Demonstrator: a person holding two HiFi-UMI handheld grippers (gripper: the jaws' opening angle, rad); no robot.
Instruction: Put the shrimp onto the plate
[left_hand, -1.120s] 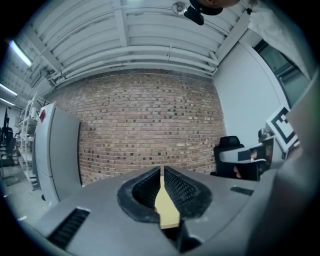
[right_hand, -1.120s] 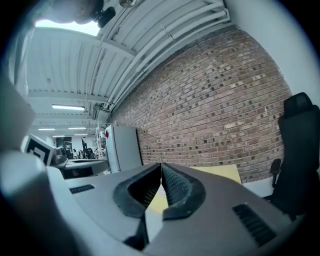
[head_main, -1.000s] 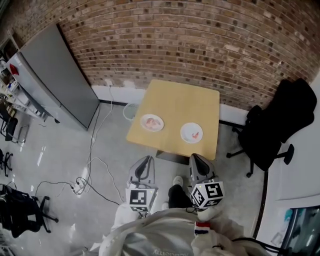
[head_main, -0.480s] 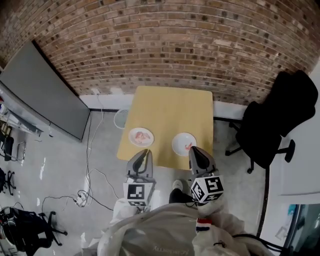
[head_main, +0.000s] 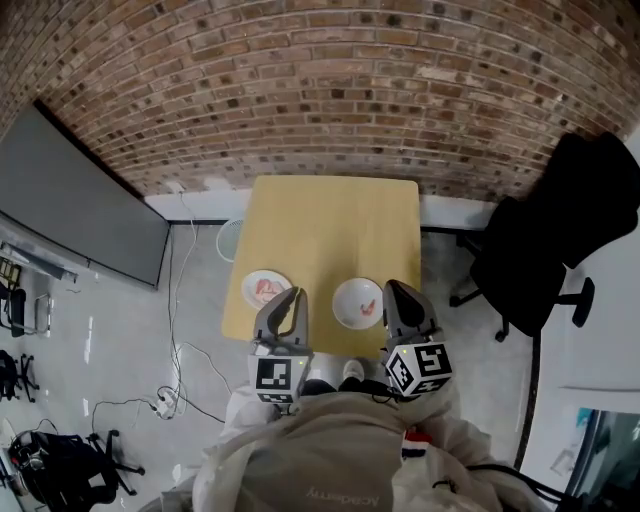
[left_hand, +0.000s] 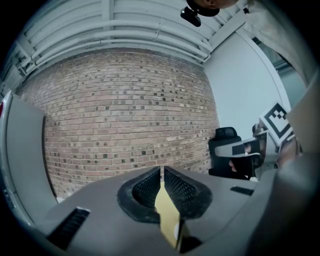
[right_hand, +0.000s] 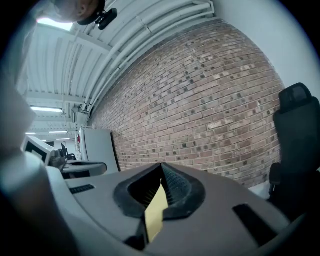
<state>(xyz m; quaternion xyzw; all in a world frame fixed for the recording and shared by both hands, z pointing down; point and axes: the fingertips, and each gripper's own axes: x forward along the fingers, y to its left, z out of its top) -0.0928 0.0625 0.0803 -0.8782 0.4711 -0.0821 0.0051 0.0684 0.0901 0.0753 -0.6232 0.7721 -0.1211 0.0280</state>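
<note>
The left gripper (left_hand: 162, 174) has its jaws pressed almost together, with only a thin slit through which the table shows; nothing is between them. The right gripper (right_hand: 161, 179) is likewise closed and empty, its tips meeting. In the head view both hang over the near edge of the light wooden table (head_main: 335, 225), well apart from each other. Pink shrimp (head_main: 263, 288) lie on the left plate (head_main: 252, 279), just beside the left gripper's tip. A single shrimp (head_main: 368, 307) lies on the right plate (head_main: 345, 297), whose rim is just beside the right gripper. The far part of the tabletop is bare, up to the brick wall (head_main: 330, 90). Each gripper carries a marker cube (head_main: 277, 376) with black-and-white squares. Print on the person's jacket (head_main: 335, 497) is too blurred to read. A black office chair (head_main: 545, 250) stands right of the table, a grey panel (head_main: 75, 215) left, and cables (head_main: 175, 340) trail over the floor.
</note>
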